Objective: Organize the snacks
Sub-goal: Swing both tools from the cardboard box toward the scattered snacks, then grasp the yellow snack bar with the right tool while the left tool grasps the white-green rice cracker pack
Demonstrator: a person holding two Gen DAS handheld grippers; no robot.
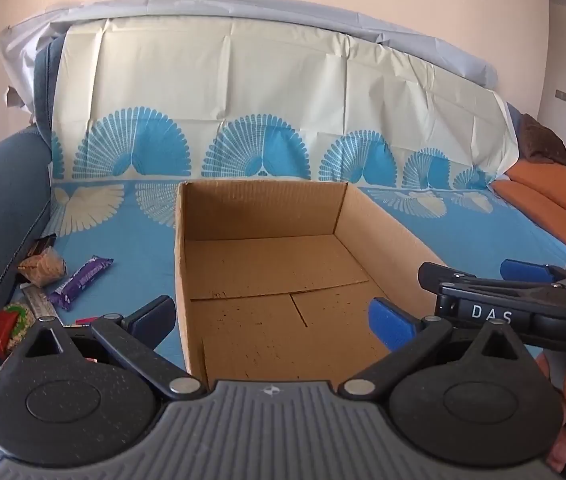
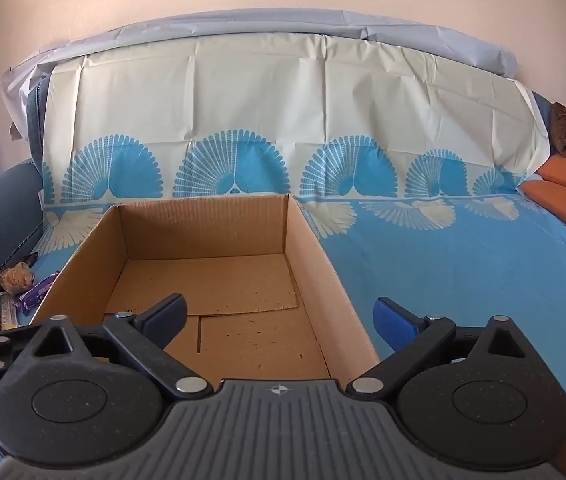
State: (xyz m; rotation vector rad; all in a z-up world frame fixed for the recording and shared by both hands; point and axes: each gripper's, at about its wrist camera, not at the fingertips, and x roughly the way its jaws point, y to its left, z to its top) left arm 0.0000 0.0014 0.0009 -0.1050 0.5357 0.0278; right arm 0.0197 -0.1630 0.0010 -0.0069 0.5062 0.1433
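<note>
Jaws wide on both grippers; cardboard box (image 1: 267, 280) empty.

Black left claw (image 1: 273, 314), grey ribbed base, blue pads (image 1: 389, 322), silver screws.

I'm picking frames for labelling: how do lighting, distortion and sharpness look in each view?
Left wrist view: soft daylight, no glare; fisheye bows the sofa back; box sharp, snacks at the left edge slightly smeared. Right wrist view: same even light, faint shadow inside the box, strong curving at the borders, dark corners.
</note>
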